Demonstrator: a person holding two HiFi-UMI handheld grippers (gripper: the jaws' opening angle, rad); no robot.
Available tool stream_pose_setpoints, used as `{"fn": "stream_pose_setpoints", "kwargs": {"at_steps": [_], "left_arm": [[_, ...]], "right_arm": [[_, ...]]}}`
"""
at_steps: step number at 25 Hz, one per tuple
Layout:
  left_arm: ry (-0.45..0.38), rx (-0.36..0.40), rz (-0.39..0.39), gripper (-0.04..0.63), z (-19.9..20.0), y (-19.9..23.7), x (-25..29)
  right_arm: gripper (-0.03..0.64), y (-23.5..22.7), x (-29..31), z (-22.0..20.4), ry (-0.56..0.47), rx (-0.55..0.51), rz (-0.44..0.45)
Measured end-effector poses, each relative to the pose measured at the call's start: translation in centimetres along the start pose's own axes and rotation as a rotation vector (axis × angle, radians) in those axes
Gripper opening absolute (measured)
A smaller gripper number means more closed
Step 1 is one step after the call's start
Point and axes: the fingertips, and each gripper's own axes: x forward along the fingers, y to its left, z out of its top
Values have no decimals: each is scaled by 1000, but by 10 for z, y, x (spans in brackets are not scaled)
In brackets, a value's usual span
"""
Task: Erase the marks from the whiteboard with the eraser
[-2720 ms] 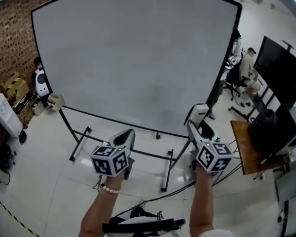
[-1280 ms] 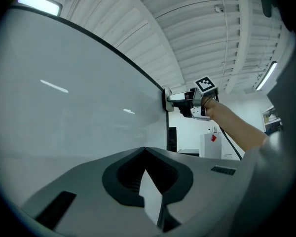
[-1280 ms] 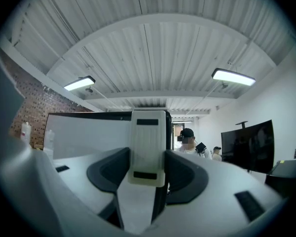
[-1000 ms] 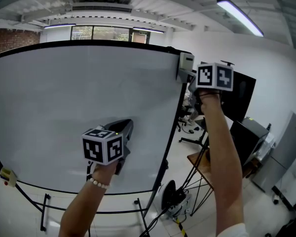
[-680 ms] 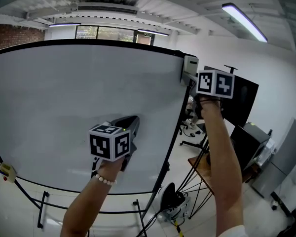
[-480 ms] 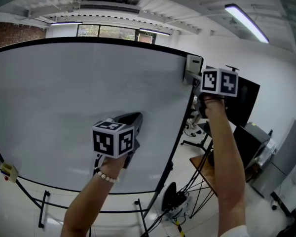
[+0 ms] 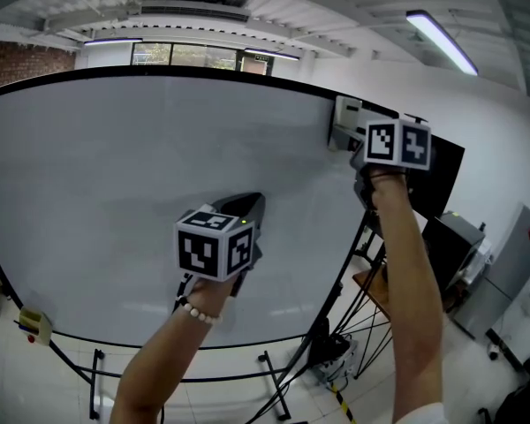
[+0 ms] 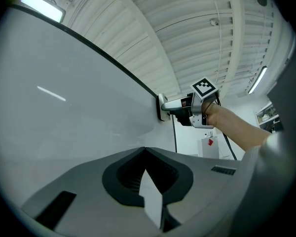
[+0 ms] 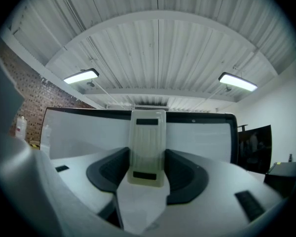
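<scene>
The big whiteboard [image 7: 115, 175] fills the head view, and I see no marks on it. My right gripper [image 7: 350, 136] is raised to the board's top right corner, shut on a white eraser [image 7: 343, 120] whose face lies against the board. In the right gripper view the eraser [image 9: 148, 147] stands upright between the jaws of that gripper [image 9: 147, 157]. My left gripper [image 7: 247, 207] hovers close to the board's lower middle, shut with nothing in it. The left gripper view shows its jaws [image 8: 145, 151] meeting, and beyond them the eraser [image 8: 161, 107] at the board's edge.
The board's black stand legs [image 7: 336, 325] run down at the lower right. A dark screen [image 7: 442, 184] and a grey cabinet [image 7: 521, 263] stand to the right of the board. A small yellow object [image 7: 31, 323] hangs at the board's lower left.
The view has lifted from the floor to the board's top. My right gripper rose with the eraser to the top right corner. Both grippers drifted slightly right in the last second.
</scene>
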Motion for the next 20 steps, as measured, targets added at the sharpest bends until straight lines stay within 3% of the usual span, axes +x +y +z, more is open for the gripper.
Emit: {"fn": "stream_pose_setpoints", "kwargs": {"at_steps": [10, 15, 20], "left_arm": [[3, -9, -7, -12, 11, 86, -97], [7, -25, 41, -12, 11, 125, -141], [-2, -27, 103, -12, 15, 137, -179]], "right_arm": [[250, 123, 23, 4, -10, 12, -46], [250, 180, 33, 4, -10, -18, -43], [250, 224, 37, 5, -6, -33, -15]]}}
